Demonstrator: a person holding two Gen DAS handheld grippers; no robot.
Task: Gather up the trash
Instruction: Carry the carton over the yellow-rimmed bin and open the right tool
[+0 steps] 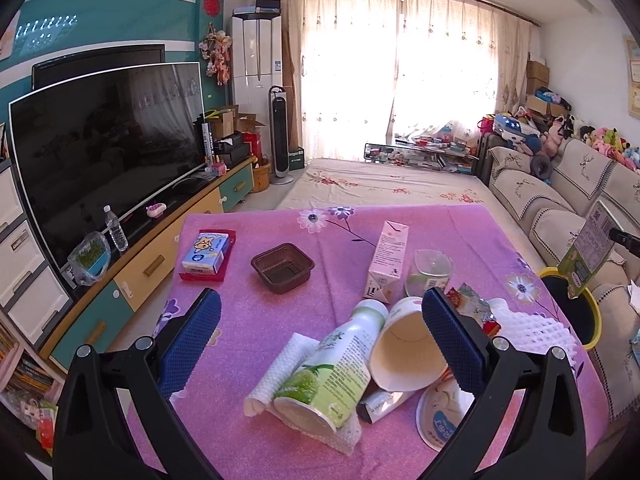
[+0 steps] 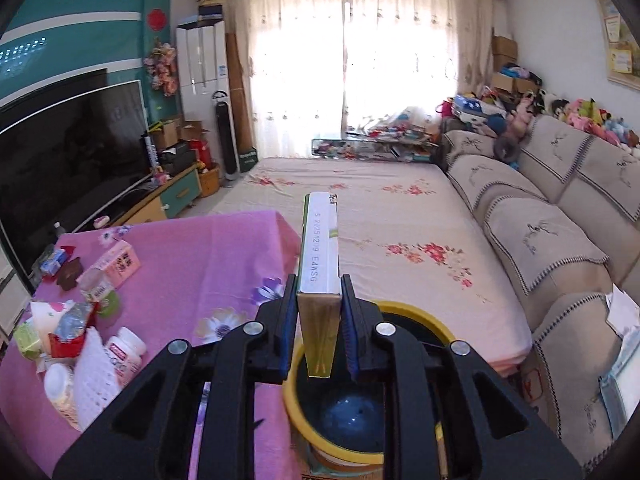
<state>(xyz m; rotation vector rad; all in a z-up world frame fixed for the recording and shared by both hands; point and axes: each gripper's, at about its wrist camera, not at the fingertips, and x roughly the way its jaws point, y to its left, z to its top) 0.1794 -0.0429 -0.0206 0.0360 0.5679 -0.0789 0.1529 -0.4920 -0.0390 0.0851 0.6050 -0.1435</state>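
Right now R gripper (image 2: 319, 332) clamped on a flat green carton (image 2: 320, 248), pads pressing both broad faces. Carton's long axis runs straight out along my fingers, away from me; its near end pokes back between the jaws, and that lower end hangs over the mouth of the yellow-rimmed bin (image 2: 436, 328). Bin sits right under and just past the fingers, off the right edge of the pink table (image 2: 224, 264), sofa (image 2: 540, 240) beyond on the right. From L wrist view the same carton (image 1: 586, 252) shows tilted above the bin rim (image 1: 560, 272), far right.

Judgement: drop is close. Carton end already over the opening, so next move likely only needs a let-go, maybe a slight nose-down so the long axis points into the bin and it doesn't catch the rim.

L gripper (image 1: 320, 344) jaws spread wide, nothing between the pads. Hovering above the near litter pile: green-label bottle (image 1: 332, 372) lying on its side, neck toward far; paper cup (image 1: 404, 352) tipped over, mouth toward me, touching the bottle; white foam netting (image 1: 532, 332) to the right. Farther out: pink milk carton (image 1: 388, 260) upright, clear cup (image 1: 432, 272) beside it, brown tray (image 1: 282, 268), tissue pack (image 1: 206, 254) far left.

L hand nearer the pile; bottle next pick, prob. grip across its width.
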